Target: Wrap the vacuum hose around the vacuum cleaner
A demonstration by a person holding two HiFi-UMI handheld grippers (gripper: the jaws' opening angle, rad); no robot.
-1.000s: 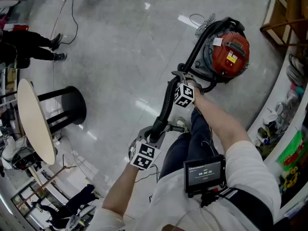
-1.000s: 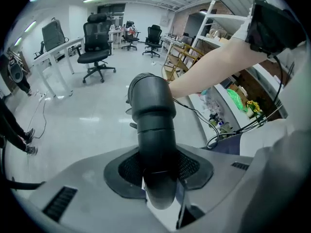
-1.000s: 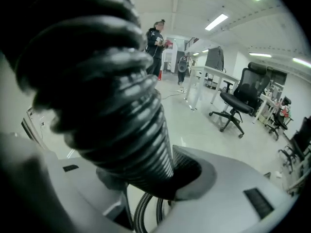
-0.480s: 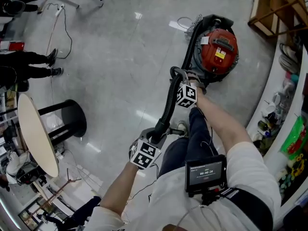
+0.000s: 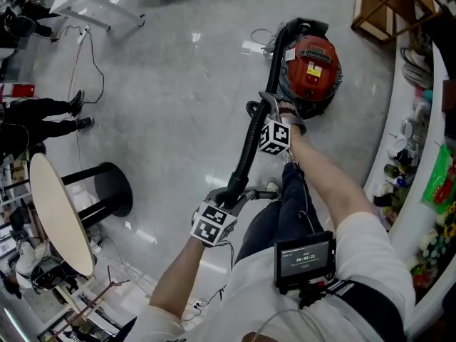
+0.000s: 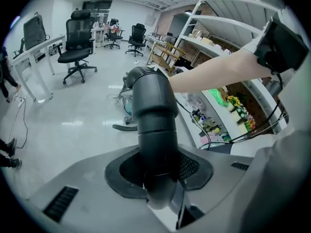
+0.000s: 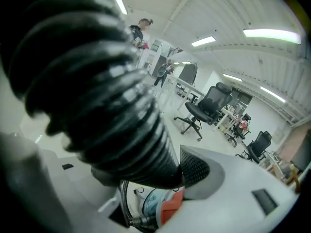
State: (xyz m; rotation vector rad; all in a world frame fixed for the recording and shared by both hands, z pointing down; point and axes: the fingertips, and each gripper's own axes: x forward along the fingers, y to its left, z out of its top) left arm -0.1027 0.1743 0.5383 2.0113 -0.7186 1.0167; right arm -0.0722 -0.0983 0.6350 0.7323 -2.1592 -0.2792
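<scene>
While the head view shows the whole red vacuum cleaner (image 5: 310, 59), gripper views show jaws.
Left gripper (image 6: 158, 176) clamps the smooth hose cuff (image 6: 153, 115); right gripper (image 7: 160, 178), just opening, stands wide around the ribbed vacuum hose (image 7: 112, 110).

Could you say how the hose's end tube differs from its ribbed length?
The end tube is smooth-walled; the ribbed length is corrugated. The left gripper clamps the end tube; the right gripper's jaws have just been opening around the ribbed length. Both belong to one hose.
</scene>
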